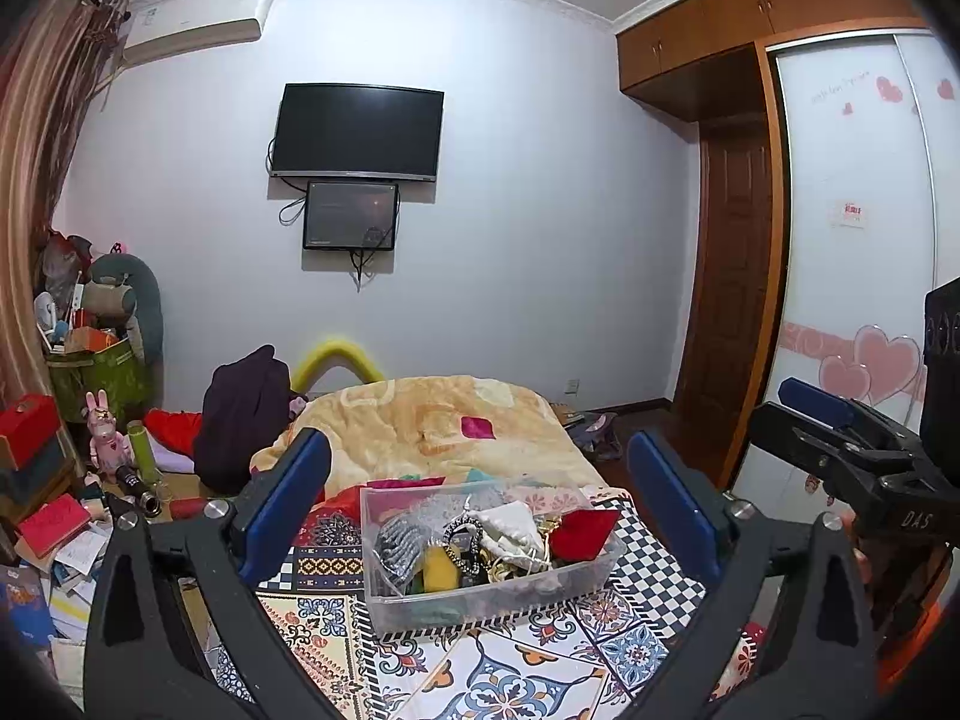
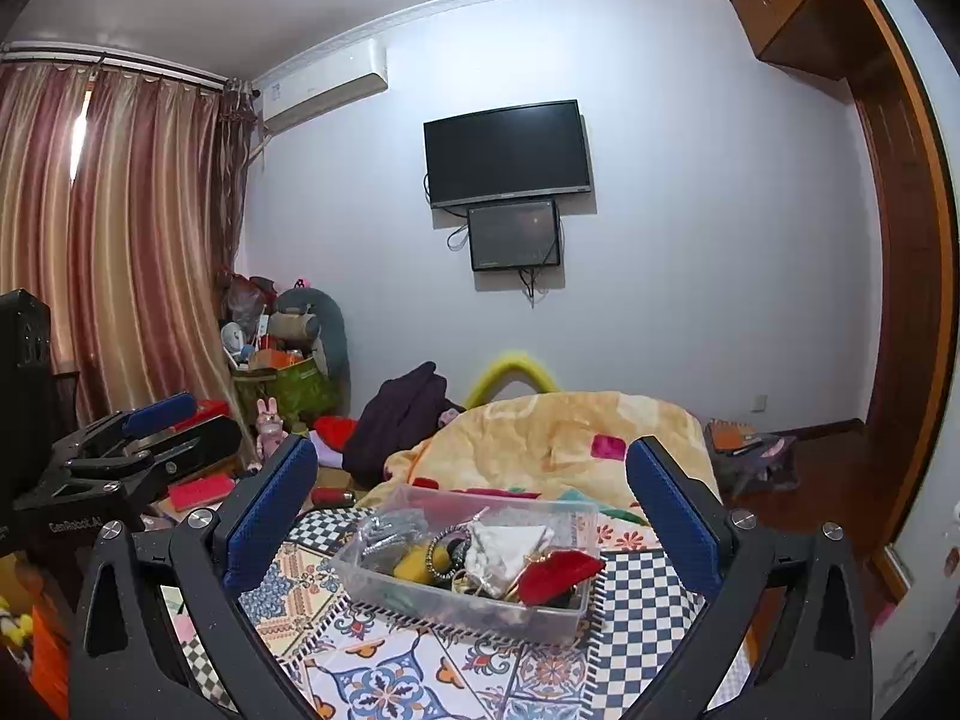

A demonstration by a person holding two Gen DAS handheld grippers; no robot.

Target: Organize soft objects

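Observation:
A clear plastic box (image 1: 390,600) (image 2: 360,576) sits on a patterned cloth on the bed, filled with soft items: a red pouch (image 1: 585,534) (image 2: 558,573), a white drawstring bag (image 1: 510,531) (image 2: 507,546), a yellow piece (image 1: 441,567) (image 2: 414,564) and a grey knitted piece (image 1: 399,540). My left gripper (image 1: 480,498) is open, held above and in front of the box, nothing between its blue pads. My right gripper (image 2: 474,498) is open too and holds nothing. Each gripper shows at the edge of the other's view.
A yellow blanket (image 1: 432,414) (image 2: 540,432) covers the bed behind the box. Clutter, books and a pink rabbit figure (image 1: 105,432) lie on the floor at left. A dark garment (image 1: 240,420) is beside the bed. A wardrobe (image 1: 858,240) stands at right.

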